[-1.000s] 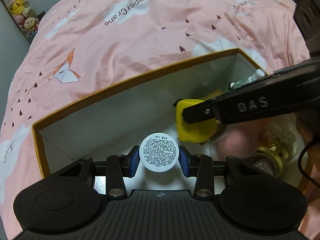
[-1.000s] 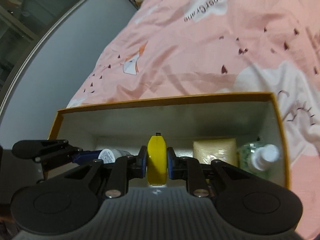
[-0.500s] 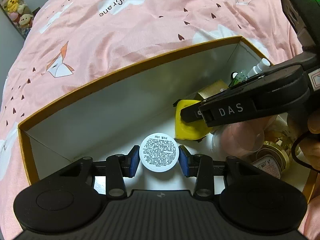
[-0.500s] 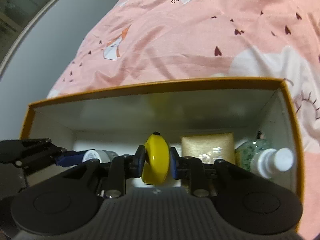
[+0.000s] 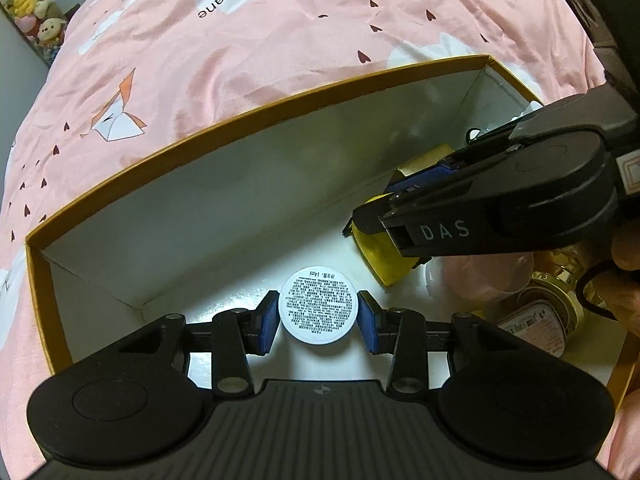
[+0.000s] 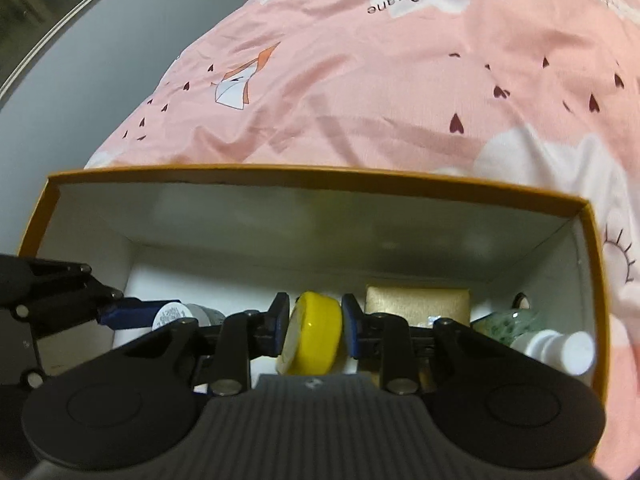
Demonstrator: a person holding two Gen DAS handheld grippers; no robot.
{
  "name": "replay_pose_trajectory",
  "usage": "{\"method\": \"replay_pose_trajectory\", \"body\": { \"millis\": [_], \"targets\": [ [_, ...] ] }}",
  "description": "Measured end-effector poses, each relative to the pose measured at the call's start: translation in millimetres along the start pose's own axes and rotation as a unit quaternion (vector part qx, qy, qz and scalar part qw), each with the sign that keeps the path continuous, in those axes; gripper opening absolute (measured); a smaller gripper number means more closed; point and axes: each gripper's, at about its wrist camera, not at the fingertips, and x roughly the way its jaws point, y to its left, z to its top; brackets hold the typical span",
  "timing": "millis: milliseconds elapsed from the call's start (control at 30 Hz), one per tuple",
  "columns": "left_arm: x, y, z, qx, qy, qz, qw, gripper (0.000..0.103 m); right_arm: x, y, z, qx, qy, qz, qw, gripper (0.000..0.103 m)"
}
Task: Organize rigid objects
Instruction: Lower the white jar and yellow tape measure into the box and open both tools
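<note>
While the left tool (image 5: 318, 318) clamps a white jar (image 5: 318, 306), right tool (image 6: 314, 326) opening around yellow jar (image 6: 314, 334), inside orange box (image 6: 320, 174).

Box (image 5: 248, 120) left half bare and passable, right half crowded with gold box (image 6: 416, 304), spray bottle (image 6: 560, 344), jars (image 5: 536, 316)
</note>
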Motion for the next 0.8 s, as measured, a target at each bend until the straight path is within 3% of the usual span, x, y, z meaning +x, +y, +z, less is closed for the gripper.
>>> {"method": "replay_pose_trajectory", "body": {
  "millis": [433,600,800],
  "targets": [
    [-3.0,-6.1,-8.0,-0.012,0.008,-0.026,0.9995,0.046,-26.3,-1.6,-6.5,-0.013,-0.028,-0.004,1.000,0.029],
    [-2.3,-7.9,-8.4,-0.013,0.009,-0.029,0.9995,0.046,-27.3,-1.7,-12.8,-0.013,-0.002,-0.008,1.000,0.016],
    [-4.0,-7.1,-12.4,-0.020,0.008,-0.041,0.9989,0.046,-12.4,-6.6,-14.7,0.009,0.022,0.007,1.000,0.015]
  ]
}}
